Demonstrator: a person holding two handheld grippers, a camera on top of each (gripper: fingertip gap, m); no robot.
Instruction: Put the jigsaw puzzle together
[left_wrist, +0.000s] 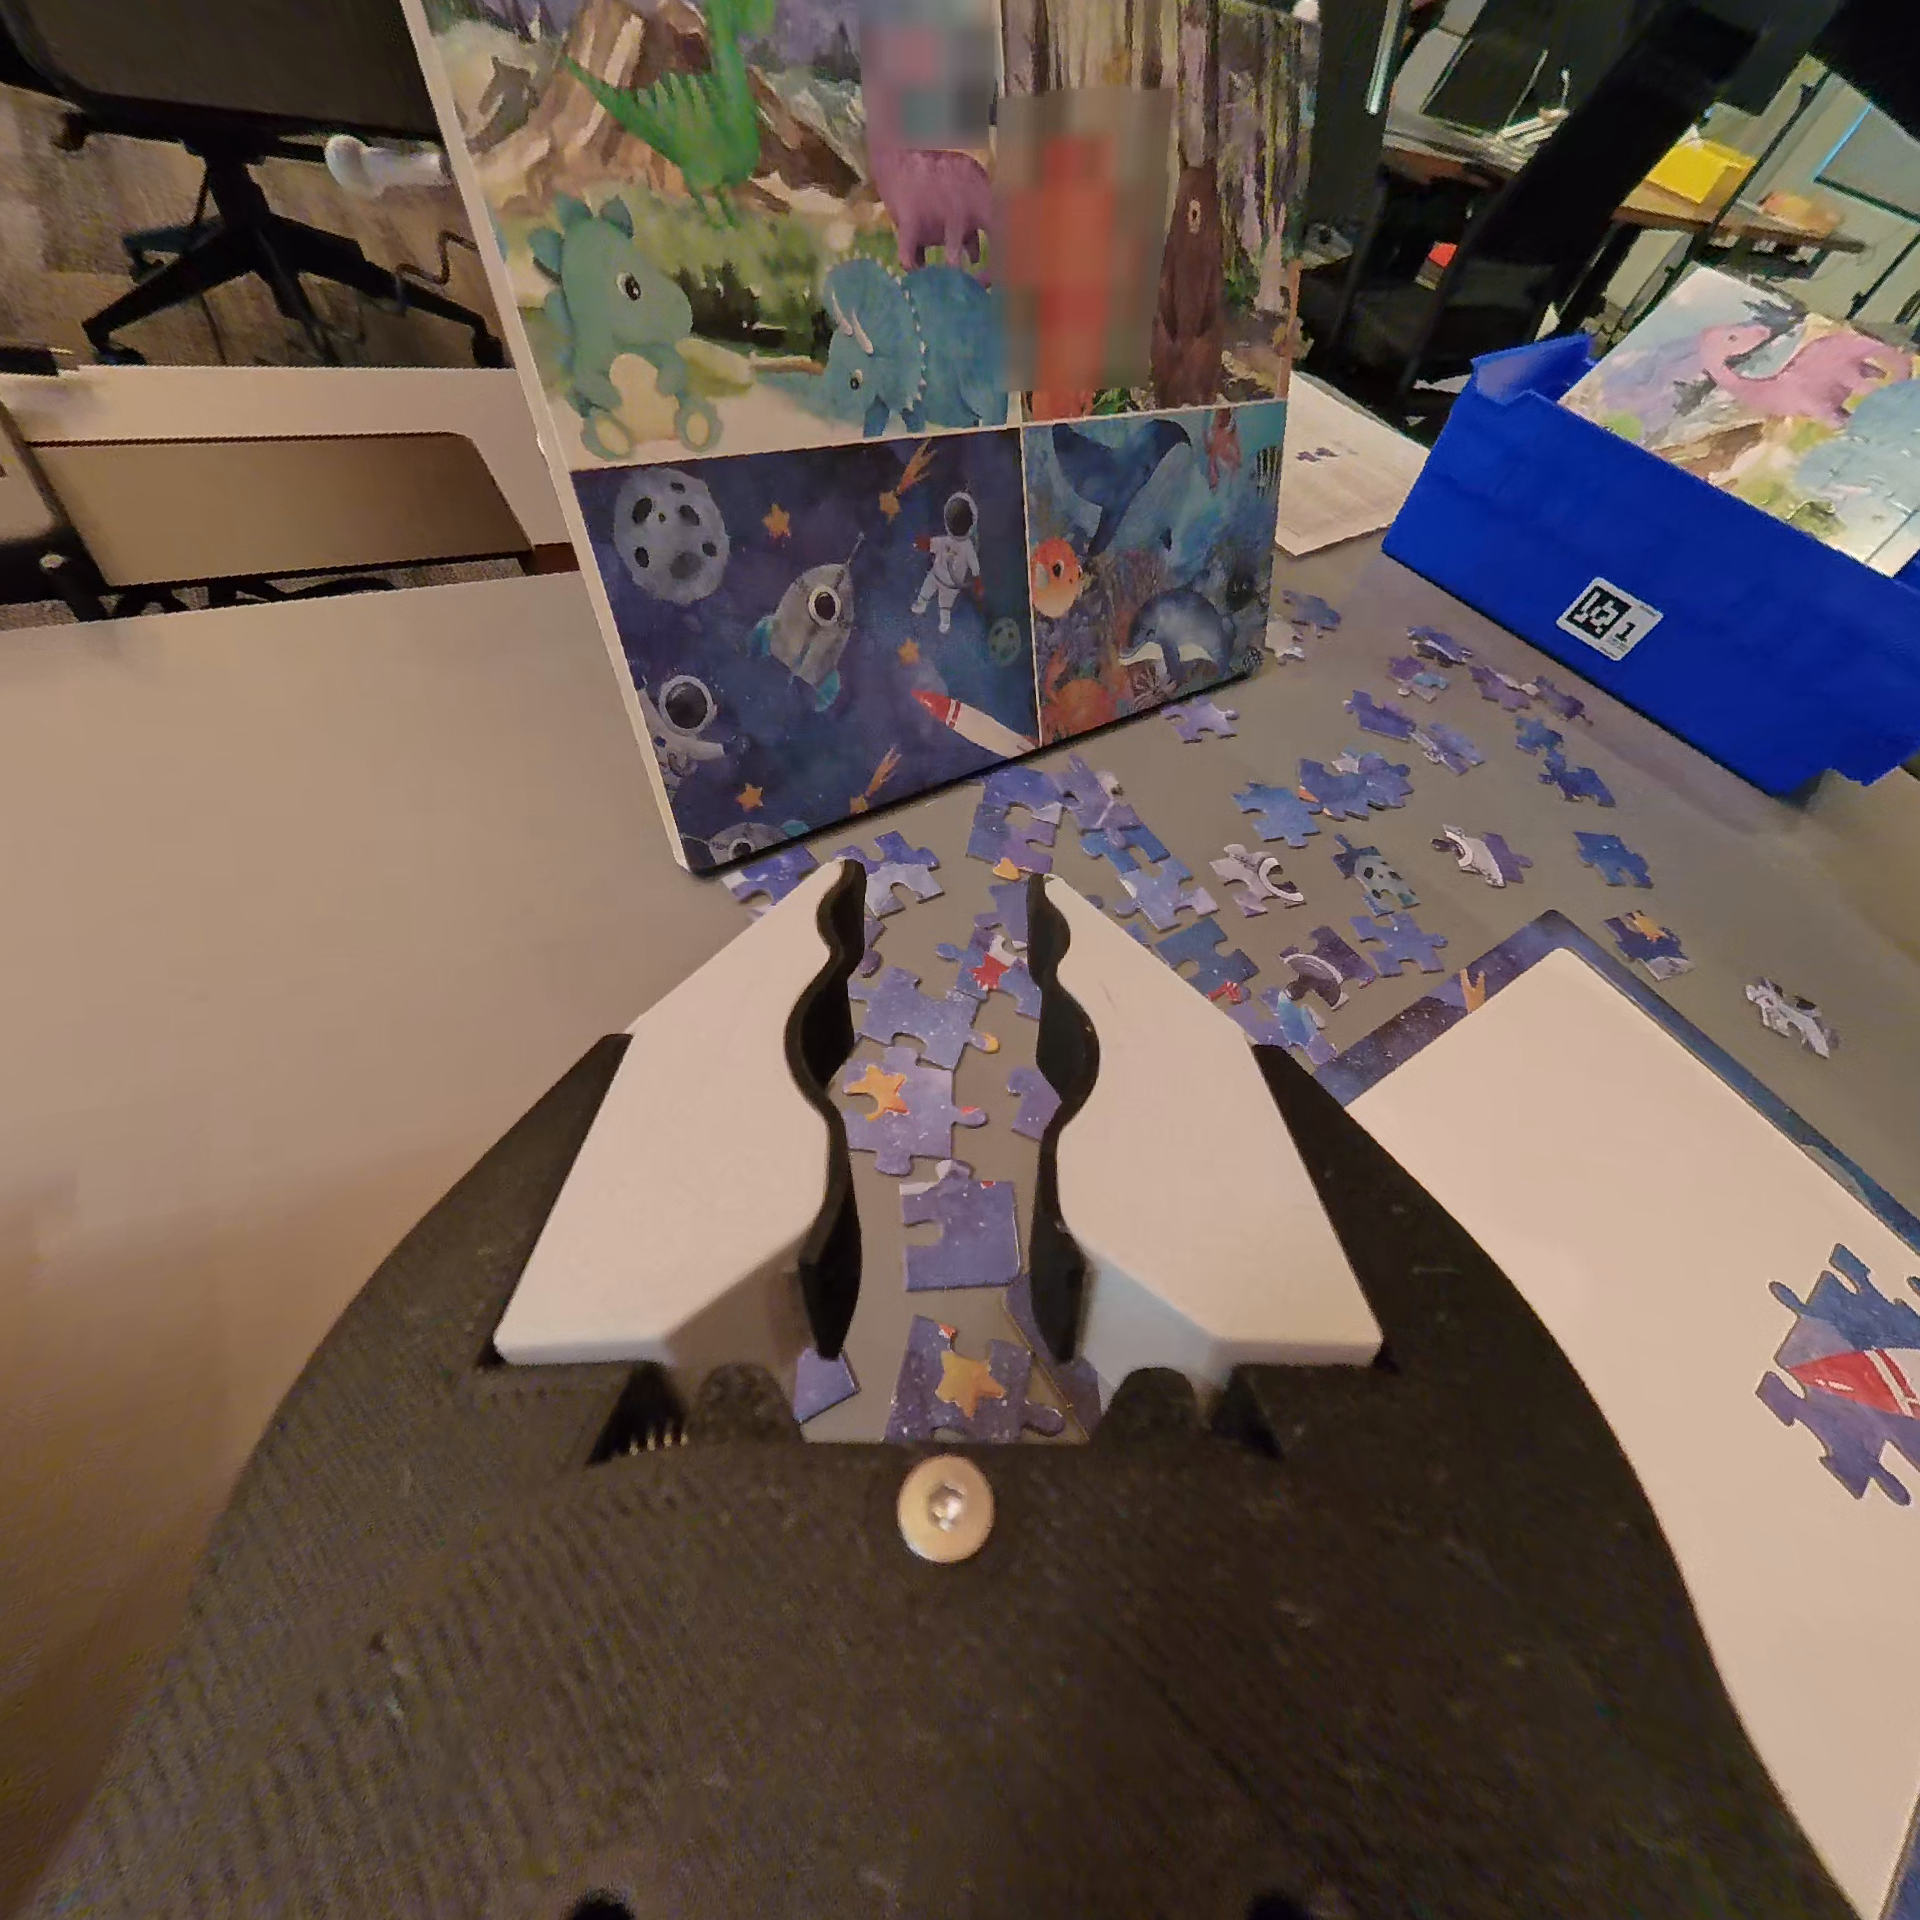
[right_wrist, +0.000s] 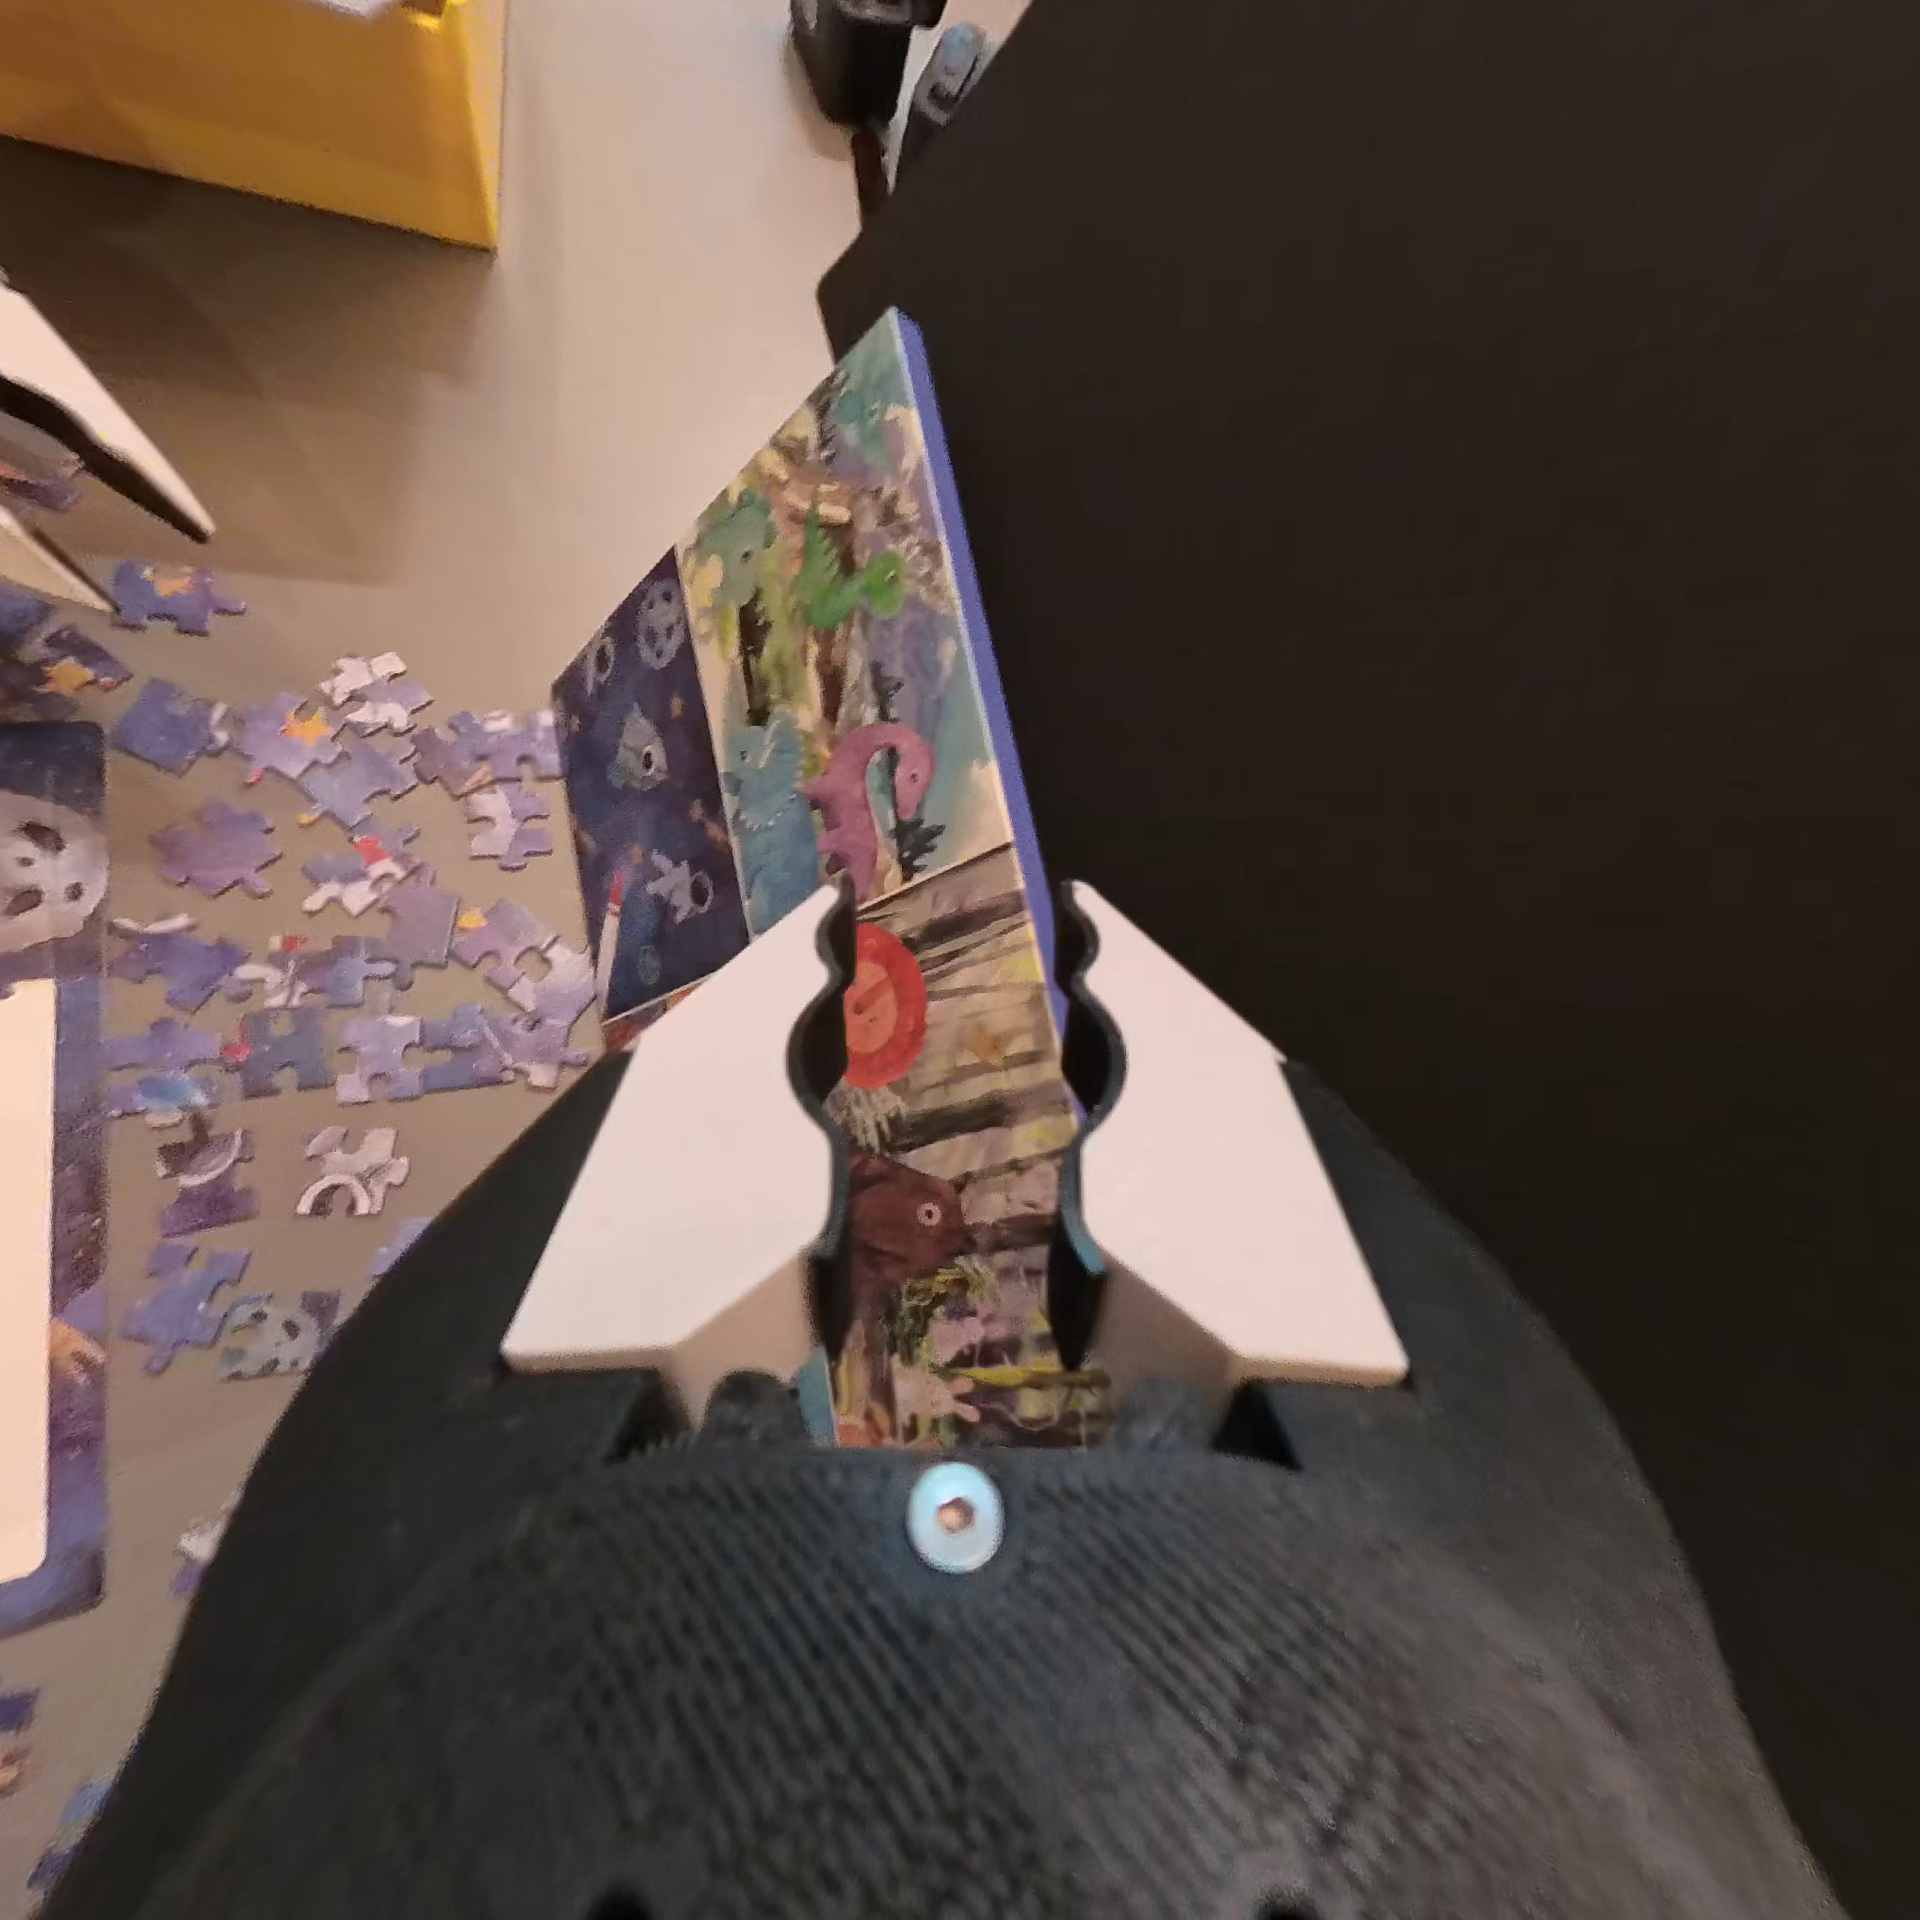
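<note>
Grey tabletop (left_wrist: 312, 935) fills the foreground of both wrist views, with office chairs and desks dim in the background. Loose jigsaw pieces (left_wrist: 1340, 790) in blue and purple lie scattered flat across it, some bearing orange stars, some bits of white spacecraft.

A picture-covered puzzle box (left_wrist: 831, 520) stands on edge near the middle of the table, its long axis rising from the tabletop and leaning slightly; its printed face, with panels of dinosaurs, space, sea creatures and a forest, is turned toward the left gripper. A blue bin (left_wrist: 1621, 582) holding a dinosaur-printed board sits well off to the right of the box. A puzzle tray (left_wrist: 1558, 1195) with a dark starry border and a white centre lies flat to the right of the left gripper, a small joined cluster of pieces (left_wrist: 1849, 1382) resting in it.

The left gripper (left_wrist: 948, 883) hovers above the scattered pieces just in front of the box, its jaws apart and bare, the pieces seen through the gap lying on the table below.

The right gripper (right_wrist: 954, 904) looks down along the box (right_wrist: 831, 727) from its upper edge. Its jaws stand apart and straddle that edge; whether the pads press on it cannot be told. A yellow box (right_wrist: 260, 104) sits farther off.
</note>
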